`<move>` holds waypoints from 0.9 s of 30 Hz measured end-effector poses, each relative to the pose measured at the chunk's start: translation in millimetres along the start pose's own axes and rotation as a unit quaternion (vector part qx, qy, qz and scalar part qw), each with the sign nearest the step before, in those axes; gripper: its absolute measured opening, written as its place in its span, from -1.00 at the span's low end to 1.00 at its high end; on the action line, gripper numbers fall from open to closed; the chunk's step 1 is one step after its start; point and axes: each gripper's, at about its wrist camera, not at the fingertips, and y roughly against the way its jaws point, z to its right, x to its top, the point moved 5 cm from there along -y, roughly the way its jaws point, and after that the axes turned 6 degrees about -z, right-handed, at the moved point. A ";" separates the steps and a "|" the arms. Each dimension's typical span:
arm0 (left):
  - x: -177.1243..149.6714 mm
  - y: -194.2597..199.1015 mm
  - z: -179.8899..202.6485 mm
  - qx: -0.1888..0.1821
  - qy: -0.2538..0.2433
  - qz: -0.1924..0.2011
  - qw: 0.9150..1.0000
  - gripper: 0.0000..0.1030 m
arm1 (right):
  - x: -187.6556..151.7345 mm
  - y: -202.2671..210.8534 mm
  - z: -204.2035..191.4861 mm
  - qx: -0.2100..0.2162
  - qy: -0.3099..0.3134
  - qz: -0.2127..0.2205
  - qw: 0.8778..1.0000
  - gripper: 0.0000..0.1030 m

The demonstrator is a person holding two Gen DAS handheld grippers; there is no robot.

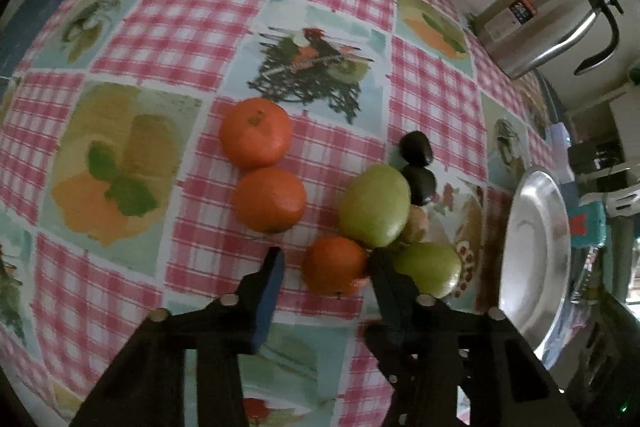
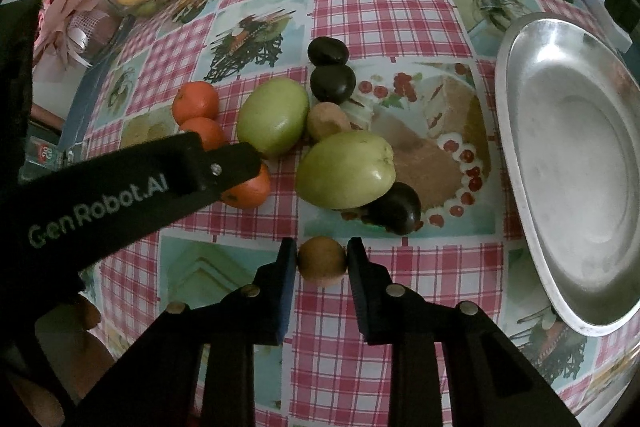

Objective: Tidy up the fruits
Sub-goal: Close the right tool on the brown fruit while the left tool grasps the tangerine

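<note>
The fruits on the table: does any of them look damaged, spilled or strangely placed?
Nothing stands out. The fruits lie whole on the tablecloth, loosely clustered. The metal tray is upright and holds nothing. The right gripper holds a small brown fruit; the left gripper grips an orange.

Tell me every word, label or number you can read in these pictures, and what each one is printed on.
"GenRobot.AI": in pale letters on the black arm of the left gripper, seen from the right wrist camera.
Label on the steel kettle: dark with a red patch, too blurred to read.
Packet at the table's left edge: red and white print, perhaps digits, too small to read.
Tablecloth: pictures only, no words.
</note>
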 end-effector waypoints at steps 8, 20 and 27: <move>1.5 -2.9 7.8 0.000 -0.012 -0.007 1.000 -0.27 | -2.5 1.7 2.0 0.004 -0.003 0.000 1.000 -0.48; 0.1 1.3 0.8 0.004 -0.007 -0.006 1.000 -0.29 | -1.7 2.3 2.3 0.001 -0.004 0.001 1.000 -0.48; 7.5 10.2 -4.8 0.010 -0.001 0.000 1.000 -0.29 | -0.5 8.8 3.2 0.009 -0.007 0.012 1.000 -0.48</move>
